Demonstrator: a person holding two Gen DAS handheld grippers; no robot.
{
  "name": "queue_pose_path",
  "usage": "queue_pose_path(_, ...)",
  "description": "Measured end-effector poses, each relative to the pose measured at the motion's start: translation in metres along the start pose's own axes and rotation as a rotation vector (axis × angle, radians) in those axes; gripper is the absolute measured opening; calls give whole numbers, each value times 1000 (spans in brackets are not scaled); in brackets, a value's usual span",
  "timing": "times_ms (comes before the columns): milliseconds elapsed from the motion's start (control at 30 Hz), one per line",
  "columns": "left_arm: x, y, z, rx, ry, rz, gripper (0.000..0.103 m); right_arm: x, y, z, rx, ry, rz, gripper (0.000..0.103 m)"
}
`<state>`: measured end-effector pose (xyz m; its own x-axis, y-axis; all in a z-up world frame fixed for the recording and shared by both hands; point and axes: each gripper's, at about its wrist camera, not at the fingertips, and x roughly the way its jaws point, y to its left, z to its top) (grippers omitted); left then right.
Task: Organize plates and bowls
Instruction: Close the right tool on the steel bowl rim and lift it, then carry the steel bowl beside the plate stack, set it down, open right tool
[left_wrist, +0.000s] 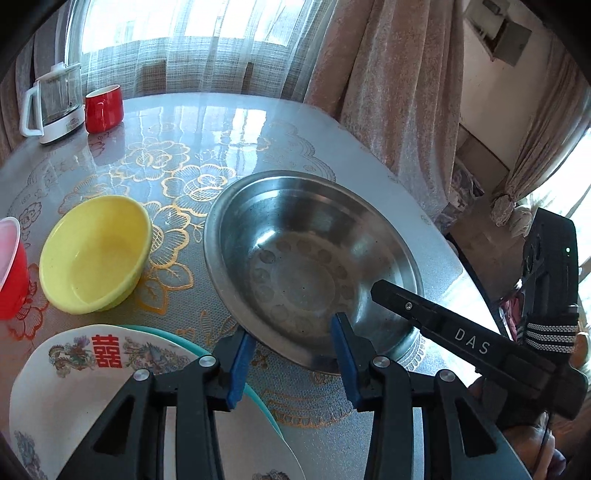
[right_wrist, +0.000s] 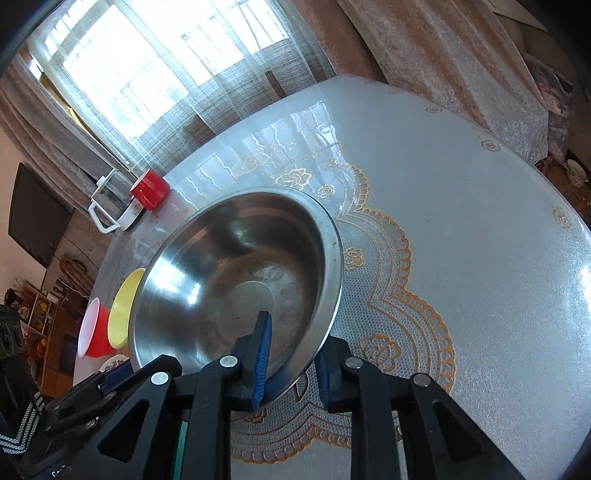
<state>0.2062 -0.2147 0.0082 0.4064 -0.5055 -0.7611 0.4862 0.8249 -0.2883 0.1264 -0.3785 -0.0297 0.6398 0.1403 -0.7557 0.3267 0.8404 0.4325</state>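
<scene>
Taking the steel basin (left_wrist: 306, 266) as your landmark on the surface (left_wrist: 229, 122): far to its left sits the red bowl (left_wrist: 11, 273), then the yellow bowl (left_wrist: 96, 254) just left of the basin, with the printed white plate (left_wrist: 74, 373) stacked on a teal plate (left_wrist: 258, 402) at its near left. Your left tongs (left_wrist: 295, 354) are spread, 1 blue pad outside the basin's near rim, the other over its inside, not gripping. Your right tongs (right_wrist: 291, 354) straddle the basin's rim (right_wrist: 325, 314), 1 pad inside, 1 outside; you cannot tell whether they pinch it. Beyond the basin's far left stand a red mug (left_wrist: 103, 109) and a glass kettle (left_wrist: 55, 103).
</scene>
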Motion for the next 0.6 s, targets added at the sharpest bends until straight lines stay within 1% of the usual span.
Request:
queue_pose_path(167,-24,-6,-10,18,-49,-5,42,-18,6,-7,-9,-28,18,21)
queue_pose_path(333,-53,-4,-22,20,-101,-2,42,-35,22,-14,-46,-55,44,21)
queue_pose_path(467,-78,5,-33,14,-145,12,42,-44,39,-20,-76,-67,79,21)
queue_pose_path(600,-98,24,-46,-17,-170,28,42,-45,61,-27,-115,-54,113,21)
